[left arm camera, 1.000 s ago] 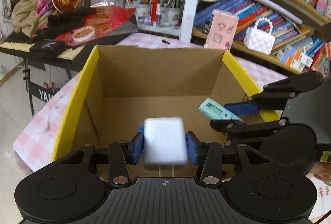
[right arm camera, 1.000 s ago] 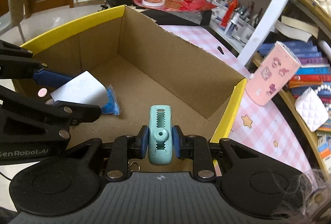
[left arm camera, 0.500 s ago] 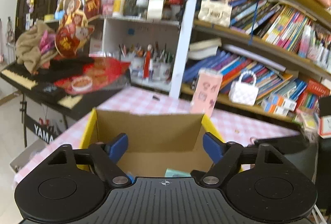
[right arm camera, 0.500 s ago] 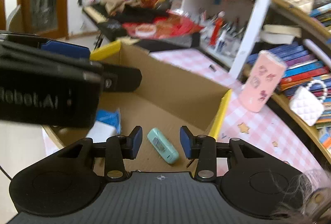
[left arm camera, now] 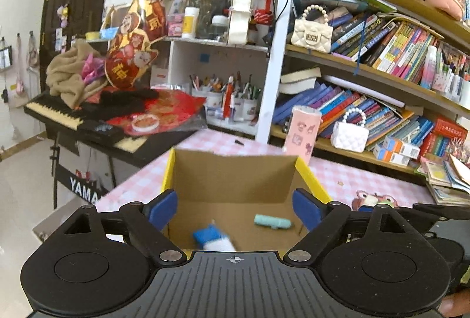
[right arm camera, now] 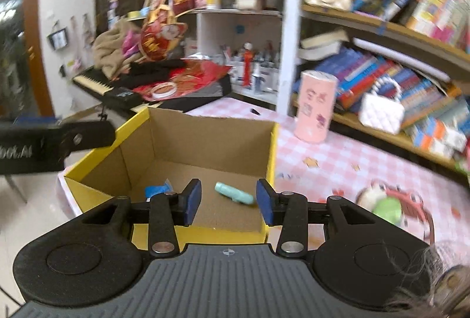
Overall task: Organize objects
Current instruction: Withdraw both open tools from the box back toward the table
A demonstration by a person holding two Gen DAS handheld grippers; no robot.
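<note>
A: Left gripper (left arm camera: 235, 210) — state?

B: Released. Jaws spread wide, blue pads (left arm camera: 162, 208) far apart, nothing between. Hovering over the near edge of the cardboard box (left arm camera: 235, 171).

A: And the right gripper (right arm camera: 228, 202)?

B: Released too, jaws parted and empty. Held above the near yellow rim, toward the right-hand corner of the cardboard box (right arm camera: 205, 141).

A: Contents of the box?

B: Two things, lying on the brown floor, apart from each other. Mint-green clip (left arm camera: 272, 221) at about 3 o'clock from the box centre in the left wrist view, lying flat on its long side; in the right wrist view the same mint-green clip (right arm camera: 234, 193) shows between the parted jaws but well below them. Blue-and-white packet (left arm camera: 213, 239) at about 6 o'clock, by the near wall, blurred; partly hidden behind the gripper body. From the right wrist, only a blue corner of the blue-and-white packet (right arm camera: 157, 189) peeking out past the left pad.

A: Surroundings?

B: Pink checked tabletop (right arm camera: 337, 159) under the box. Pink cylindrical canister (right arm camera: 315, 106) upright at about 1 o'clock from the box, beyond its far right corner, apart from it. Bookshelf (left arm camera: 382, 77) behind, crammed with books; white quilted purse (left arm camera: 349, 133) on a lower shelf. Keyboard piano (left arm camera: 73, 118) at about 10 o'clock, heaped with cloth and red decorations. Left gripper's arm (right arm camera: 53, 139) visible at 9 o'clock in the right wrist view, blurred.
</note>
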